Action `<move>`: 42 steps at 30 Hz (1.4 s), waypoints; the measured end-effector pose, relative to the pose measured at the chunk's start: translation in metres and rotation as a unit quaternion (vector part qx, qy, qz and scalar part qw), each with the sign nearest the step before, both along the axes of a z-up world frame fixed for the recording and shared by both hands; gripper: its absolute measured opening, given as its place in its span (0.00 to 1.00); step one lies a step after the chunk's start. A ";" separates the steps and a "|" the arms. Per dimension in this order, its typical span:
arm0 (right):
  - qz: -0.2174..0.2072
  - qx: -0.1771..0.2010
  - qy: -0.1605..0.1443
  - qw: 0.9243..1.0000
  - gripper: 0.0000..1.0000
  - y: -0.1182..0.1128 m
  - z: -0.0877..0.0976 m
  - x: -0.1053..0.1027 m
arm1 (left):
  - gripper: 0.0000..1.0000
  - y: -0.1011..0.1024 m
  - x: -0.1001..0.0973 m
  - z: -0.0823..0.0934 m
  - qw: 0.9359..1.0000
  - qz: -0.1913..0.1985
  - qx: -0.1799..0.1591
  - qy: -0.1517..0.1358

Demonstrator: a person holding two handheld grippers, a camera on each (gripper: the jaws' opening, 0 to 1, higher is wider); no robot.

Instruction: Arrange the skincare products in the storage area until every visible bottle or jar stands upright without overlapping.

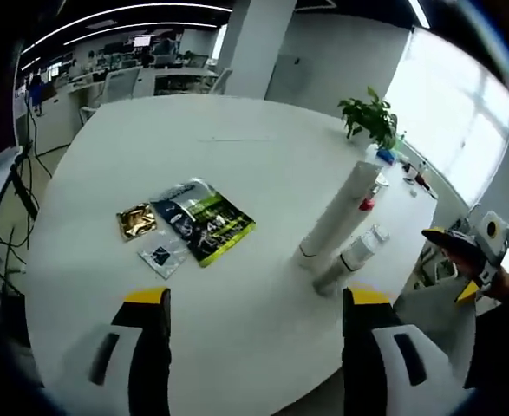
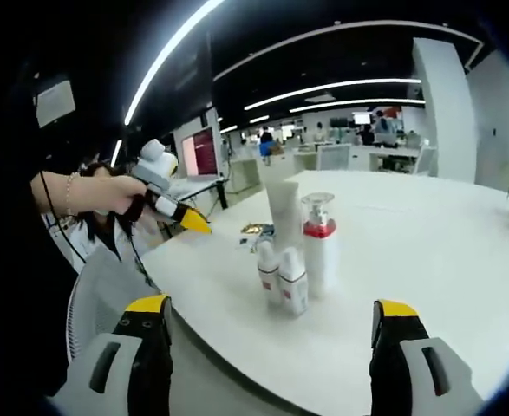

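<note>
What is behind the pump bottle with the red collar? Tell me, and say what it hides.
In the right gripper view, only bare white table shows behind the pump bottle; the tall white tube stands beside it. Whatever lies directly behind the bottle is covered.

White round table. Green-black foil pouch lies flat at centre; gold sachet at its 9 o'clock, clear sachet at its 7. Potted plant at table's 2 o'clock edge. Office desks far behind.
</note>
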State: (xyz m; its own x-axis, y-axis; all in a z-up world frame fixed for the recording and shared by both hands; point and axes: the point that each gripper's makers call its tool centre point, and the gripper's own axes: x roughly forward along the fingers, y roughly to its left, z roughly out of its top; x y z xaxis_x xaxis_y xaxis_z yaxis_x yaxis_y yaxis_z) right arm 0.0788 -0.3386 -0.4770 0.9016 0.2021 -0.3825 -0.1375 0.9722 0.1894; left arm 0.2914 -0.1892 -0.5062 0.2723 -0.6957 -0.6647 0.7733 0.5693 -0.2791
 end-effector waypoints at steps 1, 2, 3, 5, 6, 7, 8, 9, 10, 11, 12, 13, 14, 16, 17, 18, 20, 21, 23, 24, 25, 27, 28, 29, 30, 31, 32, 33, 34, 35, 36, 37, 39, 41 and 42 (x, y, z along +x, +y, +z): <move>-0.001 0.002 0.000 1.000 0.99 0.000 0.000 0.000 | 0.72 -0.003 0.004 0.000 1.000 0.008 -0.006 0.009; -0.001 0.004 0.000 1.000 0.99 0.000 0.000 0.000 | 0.72 -0.005 0.007 -0.001 1.000 0.015 -0.010 0.015; -0.001 0.004 0.001 1.000 0.99 0.000 0.000 0.000 | 0.72 -0.007 0.013 -0.003 1.000 0.019 -0.011 0.018; -0.002 0.004 0.003 1.000 0.99 0.000 -0.001 0.000 | 0.71 -0.010 0.019 -0.007 1.000 0.020 -0.007 0.017; -0.002 0.004 0.004 1.000 0.99 -0.001 -0.002 0.000 | 0.70 -0.011 0.023 -0.010 1.000 0.020 -0.002 0.017; -0.003 0.004 0.005 1.000 0.99 -0.001 -0.002 0.000 | 0.70 -0.012 0.023 -0.012 1.000 0.020 0.001 0.017; -0.004 0.004 0.005 1.000 0.99 -0.001 -0.002 0.001 | 0.69 -0.013 0.024 -0.014 1.000 0.021 0.006 0.019; -0.005 0.004 0.005 1.000 0.99 -0.001 -0.002 0.001 | 0.68 -0.015 0.028 -0.017 1.000 0.020 0.011 0.018; -0.007 0.004 0.006 1.000 0.99 -0.002 -0.002 0.001 | 0.67 -0.016 0.032 -0.019 0.999 0.022 0.017 0.017; -0.010 0.004 0.008 1.000 0.99 -0.003 -0.003 0.001 | 0.65 -0.016 0.036 -0.021 0.999 0.025 0.018 0.017; -0.012 0.005 0.010 1.000 0.99 -0.004 -0.003 0.001 | 0.64 -0.017 0.038 -0.022 0.999 0.025 0.018 0.017; -0.013 0.006 0.010 1.000 0.99 -0.004 -0.004 0.001 | 0.64 -0.016 0.038 -0.023 0.999 0.028 0.018 0.021; -0.014 0.007 0.011 1.000 0.99 -0.004 -0.004 0.001 | 0.63 -0.018 0.042 -0.025 0.999 0.032 0.018 0.027; -0.018 0.007 0.011 1.000 0.99 -0.006 -0.004 0.001 | 0.61 -0.023 0.051 -0.029 0.999 0.034 0.019 0.031; -0.019 0.007 0.011 1.000 0.99 -0.006 -0.004 0.001 | 0.60 -0.025 0.049 -0.029 0.999 0.033 0.021 0.032; -0.020 0.007 0.013 1.000 0.99 -0.006 -0.004 0.001 | 0.59 -0.026 0.051 -0.032 0.999 0.033 0.026 0.032; -0.020 0.006 0.015 1.000 0.99 -0.006 -0.004 0.001 | 0.57 -0.028 0.059 -0.037 0.998 0.035 0.028 0.035; -0.020 0.006 0.016 1.000 0.99 -0.006 -0.005 0.001 | 0.56 -0.031 0.066 -0.043 0.998 0.037 0.030 0.038; -0.022 0.004 0.018 1.000 0.99 -0.006 -0.005 0.001 | 0.55 -0.034 0.070 -0.047 0.998 0.040 0.031 0.041; -0.022 0.004 0.019 1.000 0.99 -0.006 -0.006 0.001 | 0.54 -0.035 0.072 -0.049 0.998 0.042 0.032 0.044; -0.024 0.005 0.022 0.999 0.99 -0.006 -0.006 0.001 | 0.54 -0.036 0.073 -0.051 0.997 0.044 0.033 0.046; -0.027 0.006 0.022 0.999 0.99 -0.006 -0.006 0.002 | 0.53 -0.038 0.074 -0.050 0.997 0.051 0.032 0.050; -0.027 0.007 0.023 0.999 0.99 -0.007 -0.007 0.001 | 0.52 -0.039 0.075 -0.051 0.997 0.053 0.033 0.049; -0.028 0.007 0.025 0.999 0.99 -0.007 -0.007 0.001 | 0.51 -0.042 0.080 -0.054 0.997 0.056 0.037 0.047; -0.029 0.007 0.025 0.999 0.99 -0.007 -0.007 0.001 | 0.51 -0.043 0.082 -0.056 0.997 0.054 0.040 0.045; -0.031 0.010 0.027 0.999 0.99 -0.008 -0.009 0.001 | 0.50 -0.044 0.088 -0.062 0.997 0.052 0.044 0.042; -0.032 0.020 0.049 0.998 0.99 -0.007 -0.017 -0.003 | 0.48 -0.045 0.089 -0.064 0.997 0.051 0.045 0.042; -0.032 0.019 0.054 0.998 0.98 -0.008 -0.018 -0.004 | 0.47 -0.044 0.089 -0.066 0.997 0.047 0.050 0.042; -0.035 0.018 0.049 0.998 0.98 -0.011 -0.018 -0.003 | 0.47 -0.044 0.090 -0.069 0.996 0.048 0.052 0.045; -0.042 0.024 0.044 0.998 0.98 -0.012 -0.016 -0.003 | 0.47 -0.044 0.095 -0.075 0.996 0.050 0.056 0.047; -0.045 0.029 0.040 0.998 0.98 -0.012 -0.014 -0.002 | 0.47 -0.044 0.097 -0.077 0.996 0.053 0.057 0.048; -0.048 0.033 0.038 0.998 0.98 -0.013 -0.014 -0.002 | 0.46 -0.044 0.101 -0.079 0.996 0.056 0.058 0.049; -0.052 0.031 0.041 0.997 0.98 -0.014 -0.015 -0.002 | 0.45 -0.046 0.107 -0.082 0.995 0.062 0.058 0.050; -0.054 0.029 0.045 0.997 0.98 -0.014 -0.016 -0.003 | 0.44 -0.048 0.109 -0.084 0.995 0.063 0.059 0.048; -0.055 0.029 0.046 0.997 0.98 -0.015 -0.017 -0.003 | 0.43 -0.049 0.110 -0.085 0.995 0.064 0.059 0.049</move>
